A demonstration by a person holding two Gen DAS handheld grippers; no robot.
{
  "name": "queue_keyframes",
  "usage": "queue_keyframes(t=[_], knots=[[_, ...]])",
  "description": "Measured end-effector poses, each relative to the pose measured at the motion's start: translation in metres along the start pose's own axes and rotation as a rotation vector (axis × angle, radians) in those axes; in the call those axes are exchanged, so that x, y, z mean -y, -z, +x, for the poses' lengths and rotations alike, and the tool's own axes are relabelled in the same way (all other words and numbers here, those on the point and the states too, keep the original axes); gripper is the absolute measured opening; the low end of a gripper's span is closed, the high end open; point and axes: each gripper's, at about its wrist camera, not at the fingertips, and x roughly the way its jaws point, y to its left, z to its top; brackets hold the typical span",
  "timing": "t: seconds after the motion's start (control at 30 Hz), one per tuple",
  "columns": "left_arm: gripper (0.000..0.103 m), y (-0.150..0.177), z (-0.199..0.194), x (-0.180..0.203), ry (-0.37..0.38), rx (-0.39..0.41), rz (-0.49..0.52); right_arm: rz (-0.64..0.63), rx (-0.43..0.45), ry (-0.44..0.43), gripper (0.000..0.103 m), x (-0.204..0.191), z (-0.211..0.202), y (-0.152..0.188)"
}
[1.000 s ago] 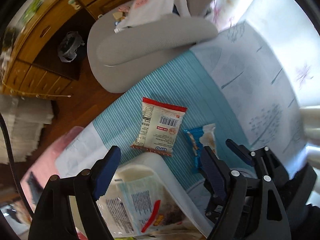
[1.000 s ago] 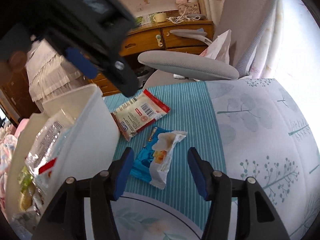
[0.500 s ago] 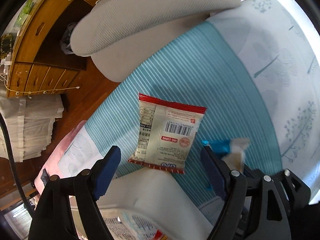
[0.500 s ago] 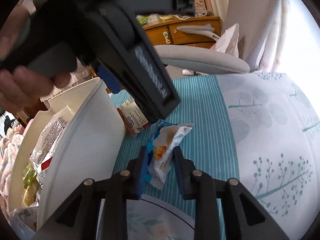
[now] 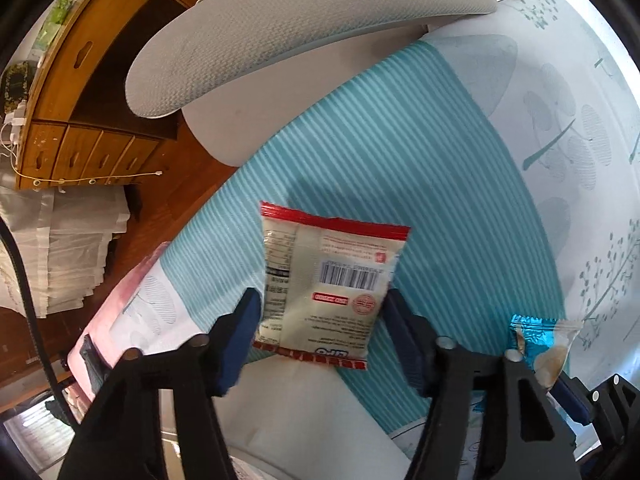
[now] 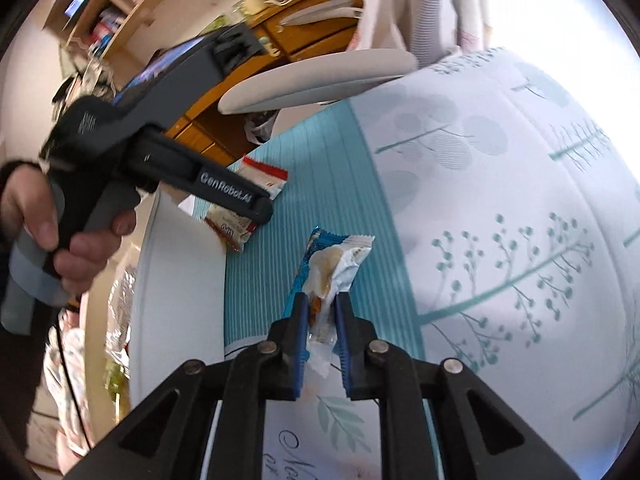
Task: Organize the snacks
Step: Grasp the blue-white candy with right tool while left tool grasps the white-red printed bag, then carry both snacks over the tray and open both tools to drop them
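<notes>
Reading: "GenRobot.AI" is printed in white on the left gripper's dark body; the pouch print is too blurred to read.
Cream pouch: red-edged cream plastic snack pouch point(image 5: 326, 284), barcode side up, on the teal striped cloth point(image 5: 400, 152), its near edge at the white plastic bin point(image 6: 180, 280).
Left gripper point(image 5: 320, 332): closing, blue pads flanking the pouch at nine and three o'clock, not yet pressing.
Blue packet: blue-and-white foil snack packet point(image 6: 332, 272), sticking out at twelve o'clock.
Right gripper point(image 6: 322, 320): closing, clamped on that packet.

Grey chair seat point(image 5: 304, 28), wooden drawers point(image 5: 92, 152), wood floor point(image 5: 168, 168), bright daylight
</notes>
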Motion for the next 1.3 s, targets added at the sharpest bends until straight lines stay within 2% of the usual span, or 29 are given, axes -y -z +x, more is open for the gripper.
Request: queue_keyframes(t=[0.13, 0.3, 0.4, 0.6, 0.77, 1.0, 1.1, 1.3], knots=[[0.047, 0.0, -0.007, 0.006, 0.002, 0.015, -0.033, 0.025, 0.013, 0.002, 0.013, 0.004, -0.014, 0.0], [0.047, 0.001, -0.009, 0.001, 0.024, 0.03, -0.076, 0.039, 0.02, -0.01, 0.012, 0.005, -0.03, 0.006], [0.047, 0.003, -0.02, 0.001, 0.065, 0.054, -0.104, 0.033, 0.025, -0.021, 0.011, 0.004, -0.039, 0.008], [0.047, 0.023, -0.069, 0.006, 0.18, 0.163, -0.156, 0.011, 0.043, -0.064, 0.011, -0.005, -0.063, 0.012], [0.047, 0.062, -0.115, -0.002, 0.251, 0.256, -0.198, -0.017, 0.074, -0.103, 0.011, -0.021, -0.087, 0.02], [0.047, 0.135, -0.161, -0.031, 0.284, 0.359, -0.255, -0.072, 0.134, -0.151, 0.011, -0.059, -0.123, 0.041], [0.047, 0.169, -0.174, -0.043, 0.287, 0.393, -0.288, -0.089, 0.161, -0.168, 0.011, -0.075, -0.136, 0.055], [0.047, 0.235, -0.17, -0.076, 0.295, 0.428, -0.366, -0.102, 0.18, -0.193, 0.011, -0.106, -0.148, 0.087]])
